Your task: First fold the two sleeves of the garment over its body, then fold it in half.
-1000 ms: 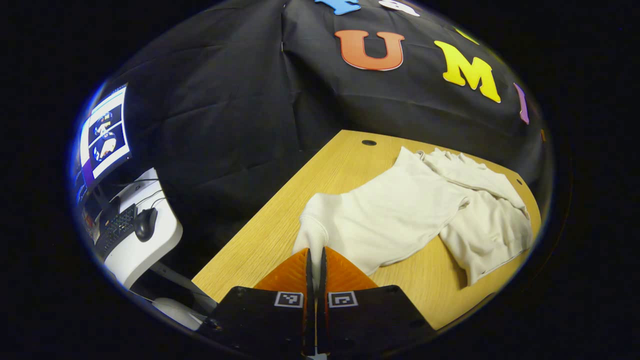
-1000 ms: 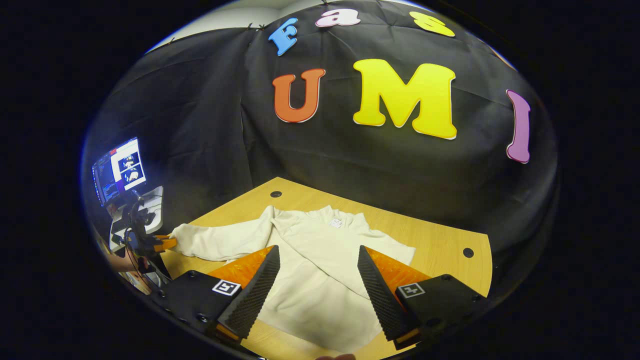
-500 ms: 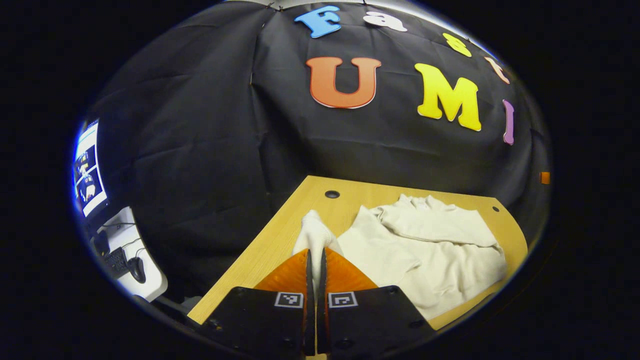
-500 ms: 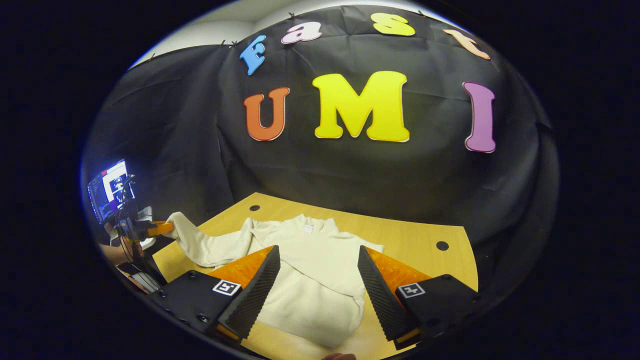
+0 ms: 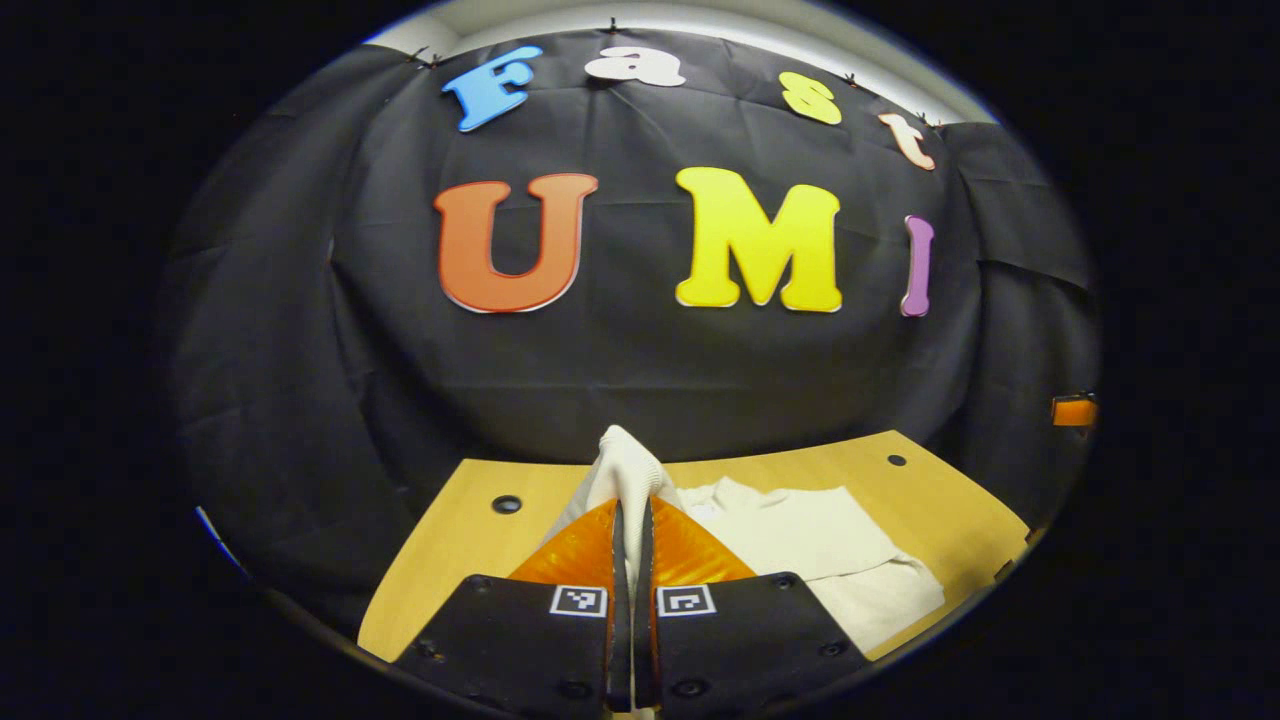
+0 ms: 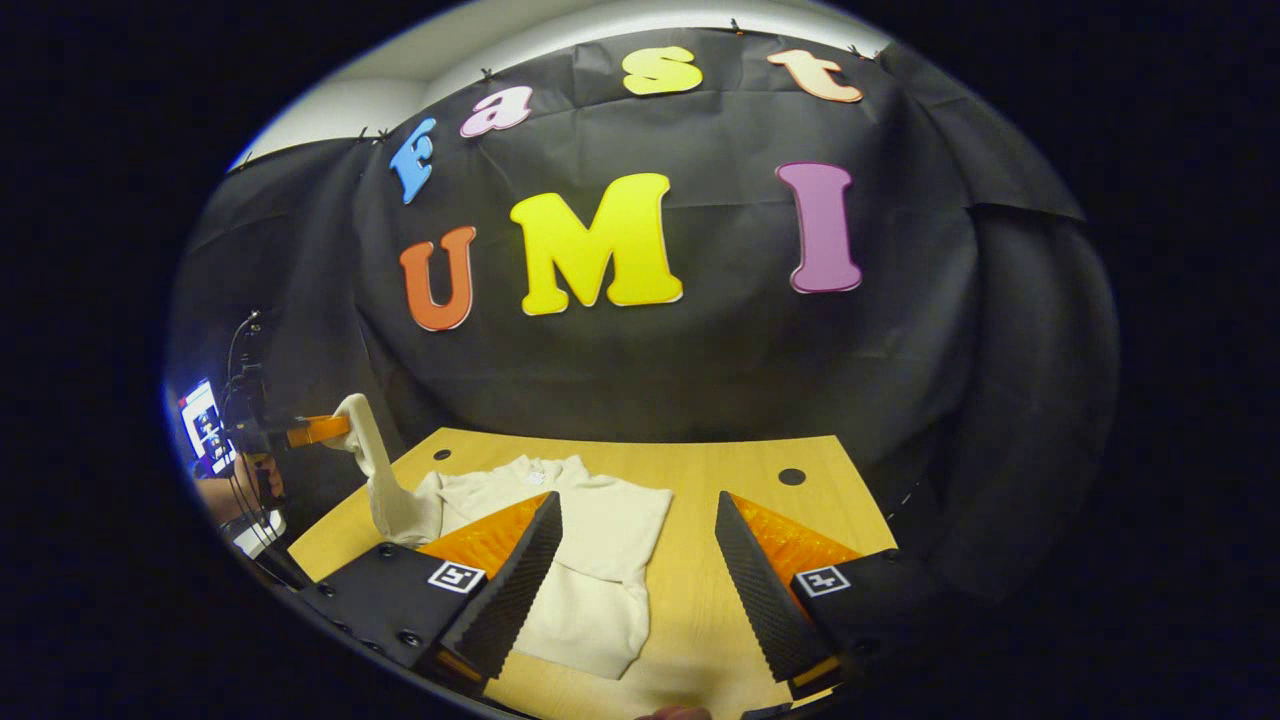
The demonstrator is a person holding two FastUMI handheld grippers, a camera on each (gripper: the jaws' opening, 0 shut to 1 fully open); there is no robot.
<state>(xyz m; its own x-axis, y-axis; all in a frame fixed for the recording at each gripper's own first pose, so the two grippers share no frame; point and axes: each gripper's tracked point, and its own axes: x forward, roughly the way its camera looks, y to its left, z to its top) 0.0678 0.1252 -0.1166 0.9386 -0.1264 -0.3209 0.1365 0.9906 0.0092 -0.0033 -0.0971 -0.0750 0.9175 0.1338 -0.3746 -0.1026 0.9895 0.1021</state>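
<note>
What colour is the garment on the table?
Plain cream-white, no pattern; the garment shows best in the right gripper view, spread on the wooden table.

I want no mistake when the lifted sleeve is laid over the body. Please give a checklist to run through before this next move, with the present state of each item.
1. Left claw is shut on the cream knit sleeve cuff: ok.
2. The cuff is lifted off the light wooden table; seen also in the right gripper view: ok.
3. Right claw is open and holds nothing: ok.
4. The other sleeve is already folded over the cream sweater body: ok, it seems.
5. The body lies flat, without wrinkles: cannot tell.
6. The sweater lies fully on the table: cannot tell, its near edge is partly hidden.
</note>
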